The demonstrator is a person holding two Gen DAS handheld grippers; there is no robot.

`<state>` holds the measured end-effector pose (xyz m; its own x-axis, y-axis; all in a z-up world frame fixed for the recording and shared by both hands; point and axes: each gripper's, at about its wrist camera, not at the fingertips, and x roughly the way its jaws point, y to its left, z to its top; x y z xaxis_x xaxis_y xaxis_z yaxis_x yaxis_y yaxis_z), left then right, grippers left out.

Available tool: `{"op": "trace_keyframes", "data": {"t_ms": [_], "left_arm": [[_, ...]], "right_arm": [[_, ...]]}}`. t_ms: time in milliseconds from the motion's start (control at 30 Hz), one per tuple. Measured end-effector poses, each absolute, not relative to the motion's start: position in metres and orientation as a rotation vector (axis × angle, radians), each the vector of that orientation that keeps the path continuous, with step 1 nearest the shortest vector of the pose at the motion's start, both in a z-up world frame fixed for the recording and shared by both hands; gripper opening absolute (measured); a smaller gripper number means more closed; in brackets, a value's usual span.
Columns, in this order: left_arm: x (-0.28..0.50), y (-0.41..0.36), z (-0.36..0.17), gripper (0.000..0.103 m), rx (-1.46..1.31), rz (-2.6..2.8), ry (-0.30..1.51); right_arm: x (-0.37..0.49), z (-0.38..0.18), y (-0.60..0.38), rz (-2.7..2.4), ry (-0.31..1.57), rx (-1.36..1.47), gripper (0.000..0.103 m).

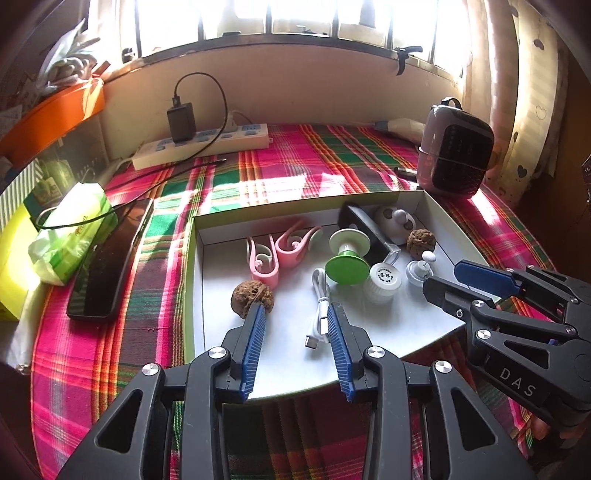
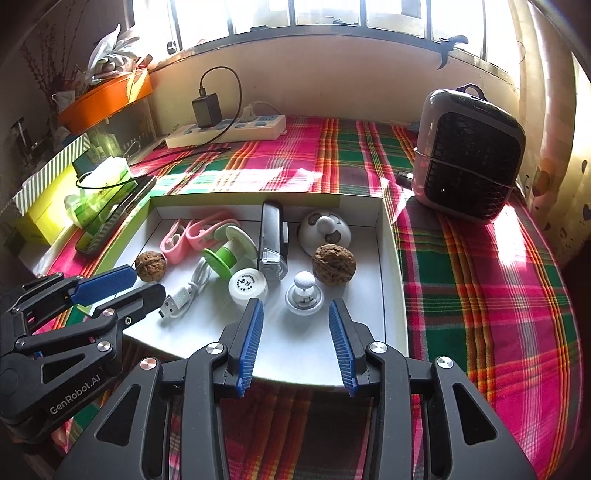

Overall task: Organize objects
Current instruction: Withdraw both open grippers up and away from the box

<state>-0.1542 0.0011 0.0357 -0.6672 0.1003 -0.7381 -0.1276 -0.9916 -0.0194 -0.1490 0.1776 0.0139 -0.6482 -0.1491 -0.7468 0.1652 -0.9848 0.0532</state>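
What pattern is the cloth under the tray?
Plaid cloth in pink, green, red and orange stripes; clearest in the right wrist view.

Barred window (image 1: 280,18) above beige wall (image 1: 295,85); sunlight across plaid-covered surface (image 1: 295,162); curtain (image 1: 532,110) at right.

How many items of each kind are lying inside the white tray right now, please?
Inside the white tray:
Walnuts: 2
Pink clips: 2
Green-and-white spool: 1
White USB cable: 1
White round cap: 1
White knob: 1
Black device: 1
White round gadget: 1
Total: 10
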Motion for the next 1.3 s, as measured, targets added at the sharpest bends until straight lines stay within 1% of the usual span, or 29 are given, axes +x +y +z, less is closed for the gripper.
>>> {"op": "trace_keyframes", "data": {"t_ms": [200,467,833,1100,1133,1167,1200,1233,1300], "left_arm": [[-0.136,0.0,0.043,0.033,-1.202,2.803,0.06],[-0.108,-0.003,0.047,0.033,-1.201,2.831,0.009],[-0.087,0.002,0.017,0.033,-1.324,2.8,0.028],[-0.083,0.01,0.007,0.033,-1.36,2.789,0.032],[-0.083,0.01,0.006,0.033,-1.357,2.797,0.026],[-0.083,0.009,0.006,0.033,-1.357,2.801,0.019],[-0.083,0.009,0.006,0.033,-1.355,2.805,0.016],[-0.084,0.009,0.005,0.033,-1.354,2.809,0.01],[-0.084,0.009,0.005,0.033,-1.344,2.816,-0.003]], "right_arm": [[-0.133,0.019,0.177,-2.721,0.015,1.213,0.039],[-0.108,0.023,0.172,-2.725,0.028,1.197,0.039],[-0.09,-0.005,0.176,-2.704,0.009,1.315,0.039],[-0.086,-0.013,0.178,-2.716,0.049,1.341,0.039],[-0.086,-0.013,0.178,-2.718,0.05,1.347,0.042],[-0.086,-0.014,0.179,-2.722,0.054,1.344,0.054],[-0.086,-0.015,0.179,-2.723,0.059,1.352,0.059],[-0.086,-0.016,0.18,-2.725,0.059,1.351,0.062],[-0.086,-0.016,0.181,-2.734,0.056,1.345,0.062]]}}
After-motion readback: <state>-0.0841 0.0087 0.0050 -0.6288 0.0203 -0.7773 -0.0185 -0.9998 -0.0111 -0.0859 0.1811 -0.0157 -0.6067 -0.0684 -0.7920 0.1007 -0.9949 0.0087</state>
